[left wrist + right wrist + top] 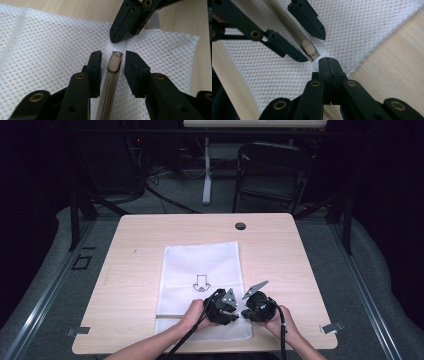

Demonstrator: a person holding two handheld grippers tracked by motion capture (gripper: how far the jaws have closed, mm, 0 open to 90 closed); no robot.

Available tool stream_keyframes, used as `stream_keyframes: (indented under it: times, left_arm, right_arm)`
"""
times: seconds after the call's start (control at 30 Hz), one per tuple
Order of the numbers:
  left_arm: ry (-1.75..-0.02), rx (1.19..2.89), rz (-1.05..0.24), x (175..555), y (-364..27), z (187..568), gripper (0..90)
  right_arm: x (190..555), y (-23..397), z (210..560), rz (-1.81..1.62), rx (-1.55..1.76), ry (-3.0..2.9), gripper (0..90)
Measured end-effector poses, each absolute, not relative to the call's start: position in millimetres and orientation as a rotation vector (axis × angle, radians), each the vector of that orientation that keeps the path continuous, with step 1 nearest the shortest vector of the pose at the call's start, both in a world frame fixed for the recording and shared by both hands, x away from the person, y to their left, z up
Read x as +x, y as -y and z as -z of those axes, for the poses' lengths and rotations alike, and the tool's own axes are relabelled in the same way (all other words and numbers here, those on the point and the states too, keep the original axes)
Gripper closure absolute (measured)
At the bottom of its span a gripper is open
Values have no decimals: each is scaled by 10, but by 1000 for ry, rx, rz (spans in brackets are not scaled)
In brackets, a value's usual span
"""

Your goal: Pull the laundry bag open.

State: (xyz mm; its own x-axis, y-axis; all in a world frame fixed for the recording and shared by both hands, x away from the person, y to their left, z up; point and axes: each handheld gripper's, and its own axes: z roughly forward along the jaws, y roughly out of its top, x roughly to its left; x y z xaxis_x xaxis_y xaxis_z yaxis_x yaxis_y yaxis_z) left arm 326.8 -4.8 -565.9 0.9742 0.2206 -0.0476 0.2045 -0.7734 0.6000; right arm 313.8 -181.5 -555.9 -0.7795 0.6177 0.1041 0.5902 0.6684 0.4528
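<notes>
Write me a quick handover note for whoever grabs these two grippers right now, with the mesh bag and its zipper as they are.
Left gripper: open, jaws either side of the beige zipper pull, not yet pressing on it.
Right gripper: shut, its tip on the white tab at the end of the zipper, just past the pull; whether it pinches the fabric I cannot tell.
White mesh bag: lies flat on the wooden table, zipper edge toward the person.
Done: both grippers placed at the zipper's end.
Left: probably close the left jaws on the pull and draw it along the zipper while the right steadies the bag.
</notes>
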Motion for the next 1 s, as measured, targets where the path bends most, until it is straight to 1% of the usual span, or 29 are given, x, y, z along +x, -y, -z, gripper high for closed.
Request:
stream_keyframes:
  times: [0.07, 0.17, 0.2, 0.23, 0.27, 0.33, 0.37, 0.47, 0.57, 0.7, 1.0]
  left_arm:
    - [-281, 2473, -35, 3266, 48, 5657, 729]
    - [-260, 2482, -64, 3236, 61, 5645, 752]
    - [-254, 2479, -62, 3234, 62, 5642, 763]
    - [-245, 2474, -52, 3233, 63, 5641, 797]
    - [-246, 2479, -60, 3222, 68, 5642, 803]
    - [-248, 2482, -59, 3222, 73, 5646, 806]
    - [-249, 2485, -56, 3226, 71, 5644, 807]
    - [-252, 2478, -46, 3234, 74, 5654, 805]
    - [-254, 2480, -37, 3242, 88, 5666, 783]
    - [-248, 2486, -42, 3240, 91, 5666, 813]
    - [-263, 2485, -16, 3258, 77, 5653, 820]
  right_arm:
    - [3144, 1821, 5560, -741, 1010, -2828, 900]
    - [3123, 1810, 5588, -793, 1054, -2788, 900]
    - [3133, 1820, 5573, -756, 1035, -2802, 900]
    - [3130, 1815, 5576, -767, 1042, -2801, 900]
    - [3129, 1814, 5577, -770, 1045, -2799, 900]
    - [3133, 1820, 5575, -759, 1038, -2801, 900]
    - [3114, 1804, 5606, -822, 1085, -2762, 900]
    - [3141, 1830, 5573, -762, 1048, -2811, 900]
    - [3147, 1834, 5578, -778, 1050, -2820, 900]
    - [3132, 1824, 5594, -801, 1070, -2793, 900]
    - [3138, 1832, 5591, -791, 1087, -2797, 900]
